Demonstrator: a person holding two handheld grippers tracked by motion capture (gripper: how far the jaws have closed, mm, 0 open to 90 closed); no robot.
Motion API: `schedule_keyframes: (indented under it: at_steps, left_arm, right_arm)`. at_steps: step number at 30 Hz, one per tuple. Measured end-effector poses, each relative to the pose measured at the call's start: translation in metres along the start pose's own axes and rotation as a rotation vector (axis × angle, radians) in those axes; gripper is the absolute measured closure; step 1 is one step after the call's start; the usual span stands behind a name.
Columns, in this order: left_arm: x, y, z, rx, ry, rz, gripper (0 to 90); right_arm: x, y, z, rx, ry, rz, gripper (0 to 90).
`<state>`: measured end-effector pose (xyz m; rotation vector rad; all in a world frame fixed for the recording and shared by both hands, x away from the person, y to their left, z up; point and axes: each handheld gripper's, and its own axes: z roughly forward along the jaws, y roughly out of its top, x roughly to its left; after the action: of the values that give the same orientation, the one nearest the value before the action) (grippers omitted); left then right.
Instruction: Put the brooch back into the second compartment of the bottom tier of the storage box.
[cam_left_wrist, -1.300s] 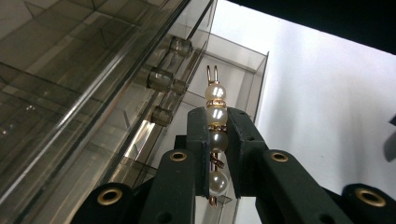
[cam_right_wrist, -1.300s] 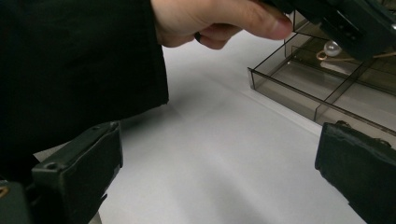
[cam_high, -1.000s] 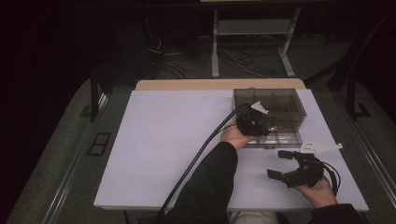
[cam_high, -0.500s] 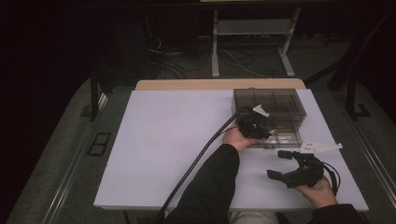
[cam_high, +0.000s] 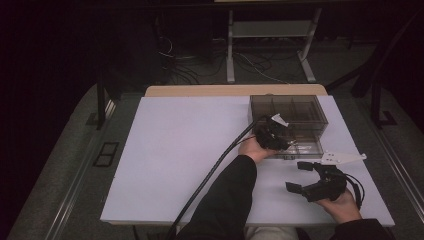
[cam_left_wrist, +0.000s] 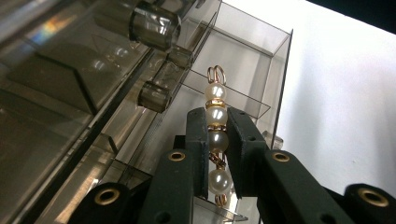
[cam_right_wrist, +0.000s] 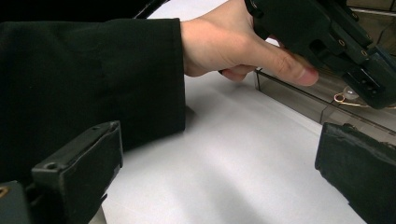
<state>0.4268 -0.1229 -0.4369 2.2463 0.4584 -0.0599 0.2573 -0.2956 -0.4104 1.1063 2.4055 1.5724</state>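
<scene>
High view: left forearm stretches forward, its hand (cam_high: 250, 148) tilting the left gripper (cam_left_wrist: 217, 135) into the smoky drawer box (cam_high: 300, 107), jaws pinching a pearl strand (cam_left_wrist: 216, 116). Right gripper (cam_high: 303, 176) rests low nearby, jaws spread, empty.

From my seat the box (cam_left_wrist: 243, 60) reads as smoky clear plastic, glossy, with hard reflections along its walls and round knobs. The bead string (cam_left_wrist: 215, 126) I'm holding has smooth, pearly, lustrous beads joined by shiny gold-coloured metal links and a wire loop on top. My left gripper (cam_left_wrist: 217, 135) is matt black plastic, slightly grainy, with brass-looking metal eyelets; the right gripper (cam_right_wrist: 219, 168) has the same dull, rough-edged black finish. The table (cam_high: 190, 150) looks matt white, smooth like paper or laminate, with a pale wood edge. My sleeve (cam_right_wrist: 88, 79) is black matt cloth.
</scene>
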Motion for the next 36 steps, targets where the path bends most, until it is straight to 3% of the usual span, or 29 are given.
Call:
schedule_keyframes:
  at_steps: [9, 15, 27, 36]
  left_arm:
    - [0.001, 0.001, -0.003, -0.004, -0.021, -0.007, 70.5]
    - [-0.003, 0.004, -0.010, -0.026, -0.050, -0.002, 58.4]
    - [-0.012, 0.012, -0.033, -0.042, -0.113, 0.003, 39.7]
    - [-0.017, 0.013, -0.054, -0.037, -0.114, 0.019, 23.6]
  right_arm:
    - [0.000, 0.000, 0.000, 0.000, 0.001, -0.001, 0.5]
    - [0.000, 0.000, 0.000, 0.000, -0.001, 0.001, 0.6]
    - [0.000, 0.000, 0.000, -0.002, -0.003, -0.001, 0.6]
    - [0.000, -0.001, 0.000, 0.002, -0.005, 0.002, 0.6]
